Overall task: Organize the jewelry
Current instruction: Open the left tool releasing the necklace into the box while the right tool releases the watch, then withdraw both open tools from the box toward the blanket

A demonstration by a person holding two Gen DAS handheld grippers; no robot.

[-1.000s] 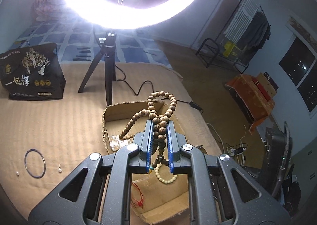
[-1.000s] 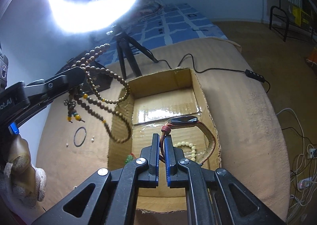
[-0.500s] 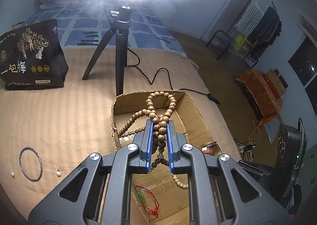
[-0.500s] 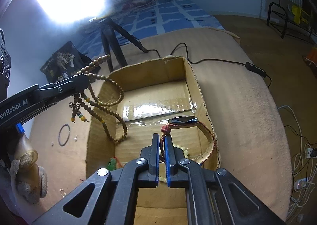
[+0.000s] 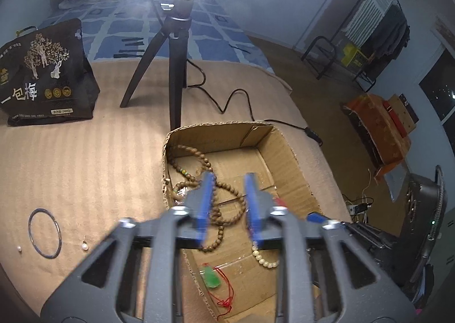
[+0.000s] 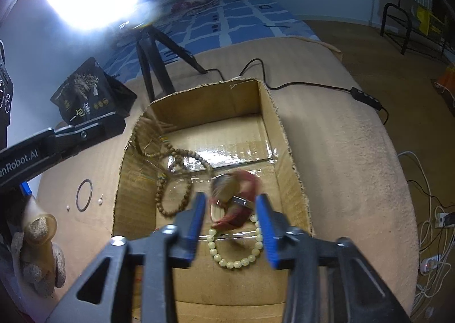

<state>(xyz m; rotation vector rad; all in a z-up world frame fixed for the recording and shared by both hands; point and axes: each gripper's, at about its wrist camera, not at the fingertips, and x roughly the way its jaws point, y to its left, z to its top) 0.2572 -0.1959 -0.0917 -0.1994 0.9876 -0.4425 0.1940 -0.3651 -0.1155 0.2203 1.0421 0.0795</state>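
Note:
An open cardboard box [image 5: 287, 149] [image 6: 270, 124] sits on the tan cover. My left gripper [image 5: 227, 181] is open above it, and the long brown bead necklace [image 5: 227, 209] [image 6: 176, 158] lies loose inside the box. My right gripper [image 6: 230, 200] is open over the box, and the brown-strap watch [image 6: 236, 200] is blurred between the jaws, dropping onto the box floor. A pale bead bracelet [image 6: 236, 257] [image 5: 264, 257] and a green pendant on red cord [image 5: 212, 280] lie in the box.
A thin dark ring [image 5: 45, 233] [image 6: 84, 195] and two small pearls [image 5: 84, 246] lie on the cover left of the box. A black printed bag [image 5: 42, 75], the ring light's tripod [image 5: 173, 61] and its cable [image 6: 312, 85] stand behind the box.
Both grippers have opened. The brown bead necklace has fallen from the left gripper into the box. The watch has left the right gripper and is falling into the box.

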